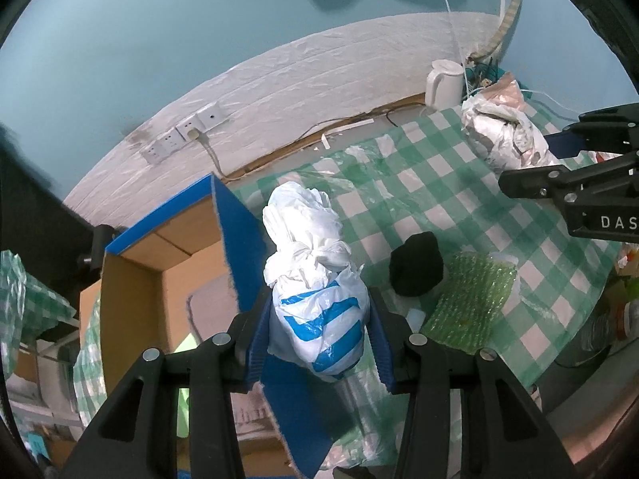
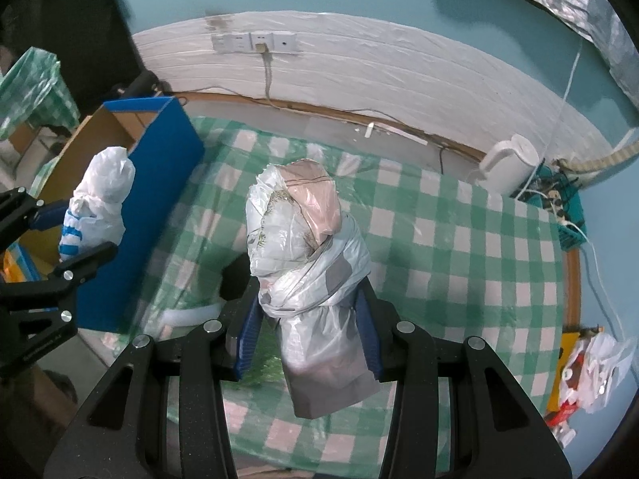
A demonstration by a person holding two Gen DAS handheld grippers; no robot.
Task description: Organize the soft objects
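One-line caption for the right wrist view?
Right tongs clamp a knotted grey-and-pink plastic bag bundle above the green-checked tablecloth.

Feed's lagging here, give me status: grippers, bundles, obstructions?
Left gripper shut on striped bag bundle. Right gripper shut on grey bag bundle. Cardboard box open; nothing blocking.

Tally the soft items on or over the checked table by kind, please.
Knotted plastic bag bundles: 2 (white, blue-striped bundle; grey-white and pink bundle)
Black fabric lumps: 1
Green bubble-wrap sheets: 1
Total: 4
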